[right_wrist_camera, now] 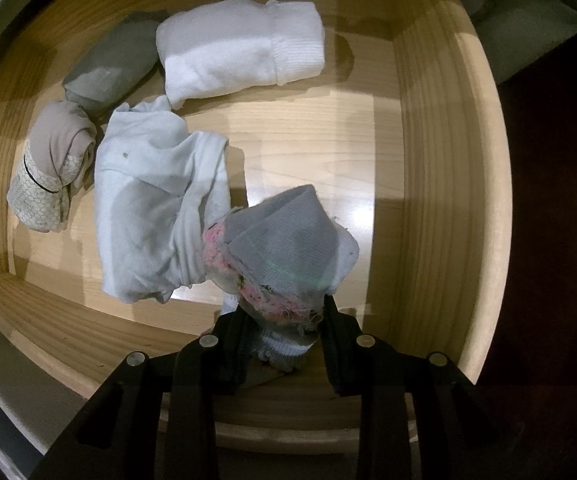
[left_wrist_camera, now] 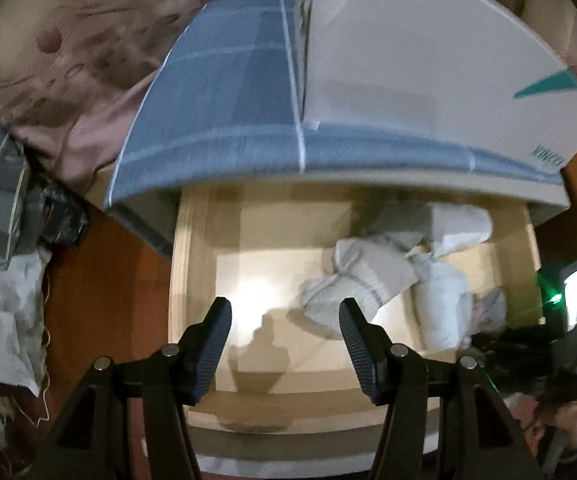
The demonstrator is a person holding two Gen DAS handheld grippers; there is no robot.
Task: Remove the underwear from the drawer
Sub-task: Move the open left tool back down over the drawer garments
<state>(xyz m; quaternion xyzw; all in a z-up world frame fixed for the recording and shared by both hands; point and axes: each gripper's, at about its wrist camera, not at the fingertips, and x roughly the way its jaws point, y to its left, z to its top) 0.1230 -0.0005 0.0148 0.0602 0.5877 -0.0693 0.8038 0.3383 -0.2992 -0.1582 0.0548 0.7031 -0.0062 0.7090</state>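
The right wrist view looks straight down into the wooden drawer [right_wrist_camera: 440,168]. The right gripper [right_wrist_camera: 284,344] is pinching a grey piece of underwear with a frayed pink edge [right_wrist_camera: 284,240], near the front wall of the drawer. Its two black fingers [right_wrist_camera: 230,356] press on the cloth from both sides. Just beside it, touching it, lies a pale blue crumpled piece [right_wrist_camera: 148,208] in the middle of the drawer. A white folded piece [right_wrist_camera: 240,52] lies near the back wall. A dark grey roll [right_wrist_camera: 116,68] lies next to it toward the back left corner. A beige roll with a white honeycomb band [right_wrist_camera: 48,172] sits by the left wall. Only this view shows these colours and folds clearly. The left wrist view is blurry and shows the same drawer [left_wrist_camera: 192,280] from higher up. Here the clothes are just a pale heap [left_wrist_camera: 388,280] on the right side of the drawer, and the left side of the drawer floor is bare and shiny. The left gripper [left_wrist_camera: 284,348] is spread wide with nothing between its fingers [left_wrist_camera: 216,344], and it hangs over the bare part near the front wall. This view also shows things the other one does not: a blue checked cloth [left_wrist_camera: 228,92] on top above the drawer, a white box with green marks [left_wrist_camera: 428,60] standing on that cloth, and a pink patterned cloth [left_wrist_camera: 68,40] off to the left. The right gripper is a dark blur at the right edge of this view, too blurred to tell apart.
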